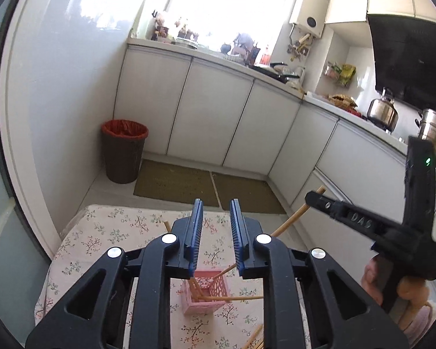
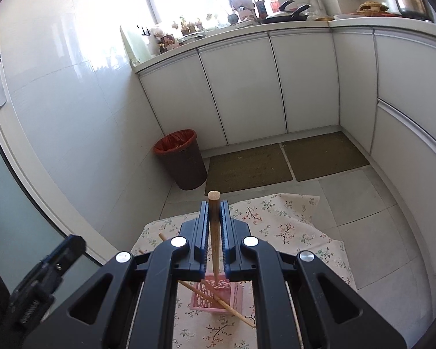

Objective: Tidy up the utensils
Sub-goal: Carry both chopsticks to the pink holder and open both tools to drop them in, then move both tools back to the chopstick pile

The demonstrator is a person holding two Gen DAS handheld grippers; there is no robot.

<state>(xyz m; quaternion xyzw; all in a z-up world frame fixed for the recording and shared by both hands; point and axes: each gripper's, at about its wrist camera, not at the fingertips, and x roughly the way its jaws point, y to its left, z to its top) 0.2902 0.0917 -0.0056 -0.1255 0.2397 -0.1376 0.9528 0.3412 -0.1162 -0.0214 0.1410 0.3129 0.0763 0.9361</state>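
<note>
White kitchen: pale cupboard doors under a cluttered counter, bright window at the top, two olive mats on the tiled floor, brown bin (image 2: 182,159) with red liner at centre left. Low in both frames, a bench (image 1: 107,232) under a floral cloth.

Lower centre of the left wrist view: pink perforated basket (image 1: 205,294) on the cloth, several wooden chopsticks (image 1: 235,298) leaning out of it at angles. Above it the left hand-held gripper (image 1: 216,226), blue pads apart, nothing between them. More chopstick ends at the bottom edge, right of centre.

Lower centre of the right wrist view: right hand-held gripper (image 2: 214,226) clamped on one upright chopstick (image 2: 215,232), top end poking above the pads, lower end reaching into the same basket (image 2: 218,296). Two other sticks crossing the basket diagonally, one resting over its front rim onto the cloth.

Right side of the left view: same right hand-held gripper seen side-on, chopstick slanting through its fingers.
</note>
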